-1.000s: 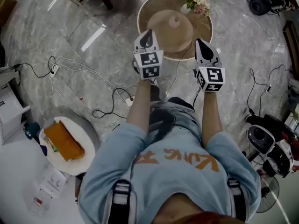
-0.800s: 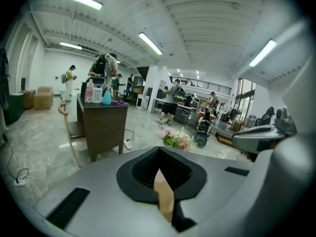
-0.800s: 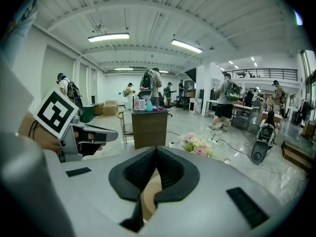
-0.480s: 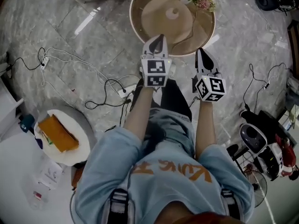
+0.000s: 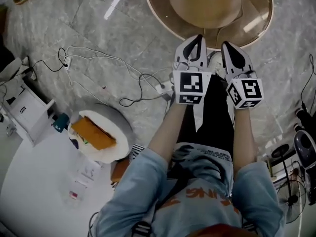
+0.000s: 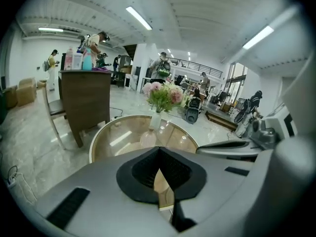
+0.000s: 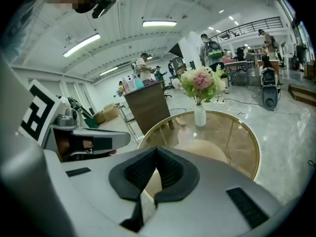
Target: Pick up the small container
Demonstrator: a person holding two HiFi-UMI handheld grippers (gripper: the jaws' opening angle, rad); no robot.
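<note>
A round glass table (image 5: 163, 15) with a gold rim stands ahead. On it are a white vase of pink flowers (image 7: 199, 113) and, beside the vase, a small pale container (image 7: 180, 121), which is too small to make out well. My left gripper (image 5: 194, 44) and right gripper (image 5: 231, 51) hang side by side over the table's near rim, both shut and empty. The left gripper view shows the shut jaws (image 6: 158, 149) pointing at the vase (image 6: 156, 120); the right gripper view shows its shut jaws (image 7: 156, 149) short of the table.
White and black cables (image 5: 108, 68) trail across the marble floor at the left. A grey stool with a white cloth and an orange item (image 5: 94, 132) stands by a white table (image 5: 29, 181). A brown cabinet (image 6: 84, 100) stands behind the glass table. Equipment (image 5: 303, 147) crowds the right.
The person has stepped toward the glass table, which now fills the top of the head view. Both grippers have drawn closer together at its near rim, still shut.
</note>
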